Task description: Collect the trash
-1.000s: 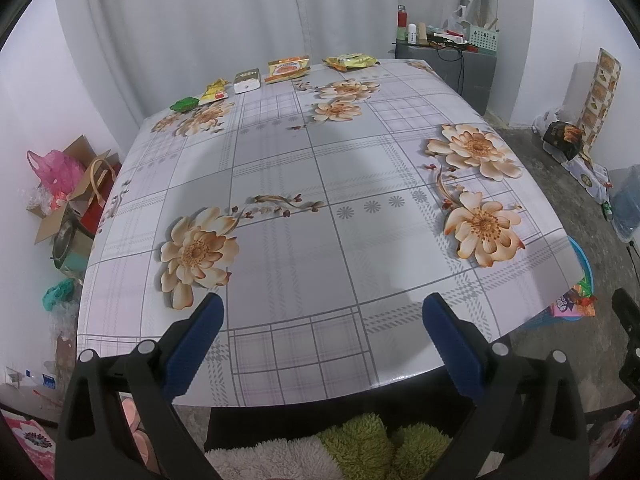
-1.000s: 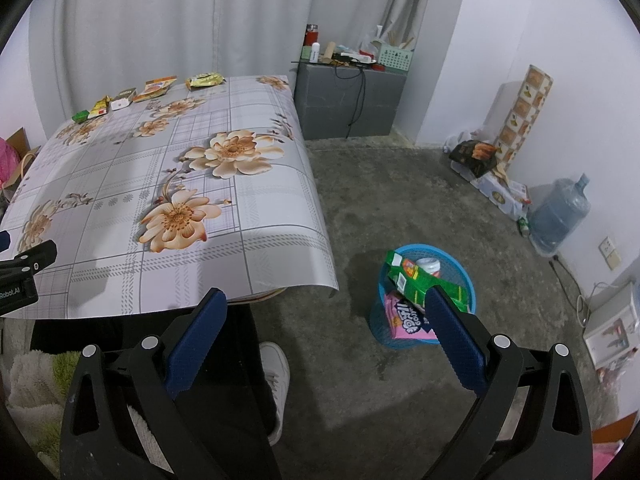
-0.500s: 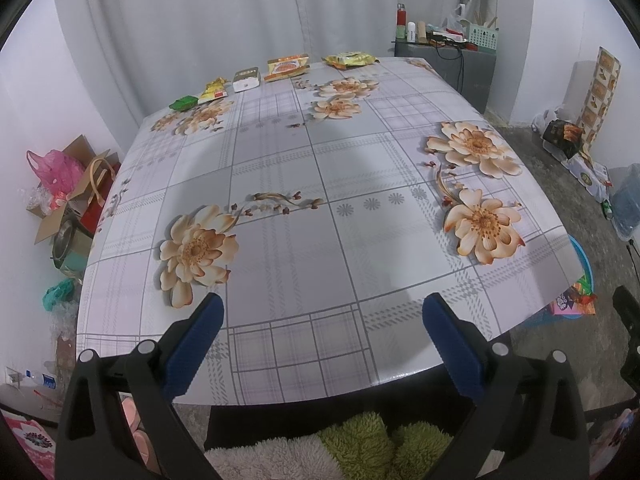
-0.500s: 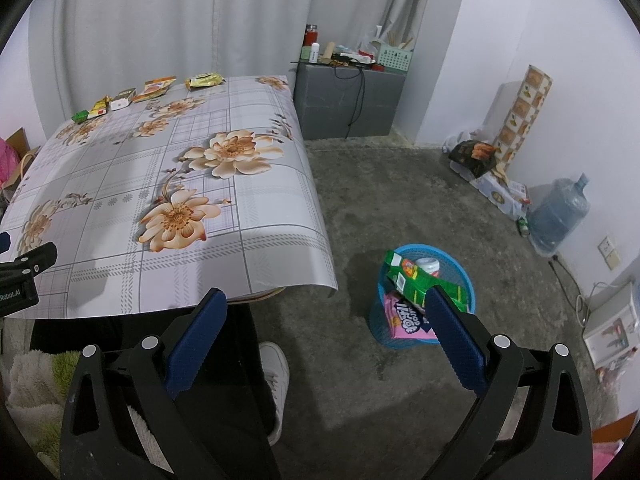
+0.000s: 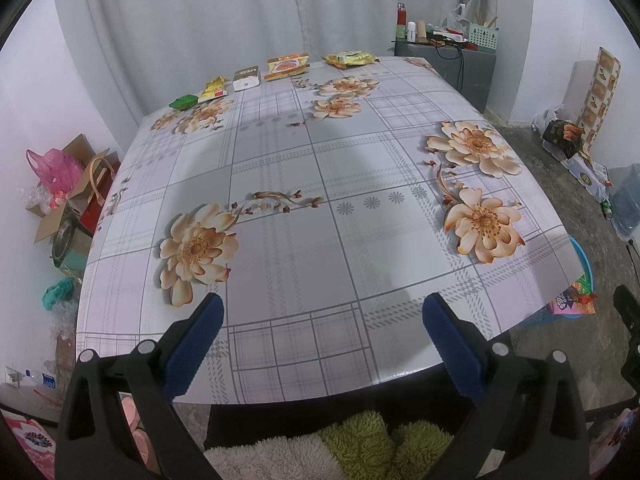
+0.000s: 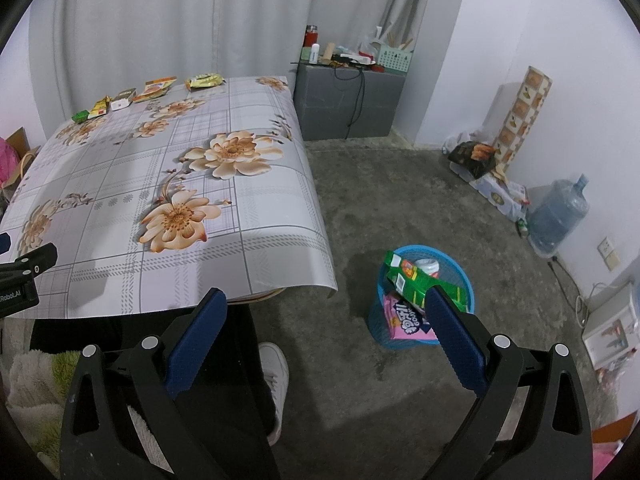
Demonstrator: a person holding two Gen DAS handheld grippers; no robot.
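Several pieces of trash lie in a row at the table's far edge: a green packet (image 5: 183, 101), a yellow wrapper (image 5: 214, 89), a white box (image 5: 247, 78), an orange packet (image 5: 286, 66) and a yellow-green bag (image 5: 349, 59). My left gripper (image 5: 320, 314) is open over the near table edge, holding nothing. My right gripper (image 6: 323, 309) is open above the floor, beside the blue bin (image 6: 424, 330). In the bin sit a green box (image 6: 416, 280) and a pink packet (image 6: 406, 318). The bin's edge also shows past the table corner (image 5: 582, 258).
The floral tablecloth (image 5: 320, 184) covers the table. A grey cabinet (image 6: 348, 100) stands behind it. A water jug (image 6: 558, 216) and boxes (image 6: 486, 176) line the right wall. Cardboard and bags (image 5: 68, 200) lie left of the table. A person's white shoe (image 6: 276, 376) is below.
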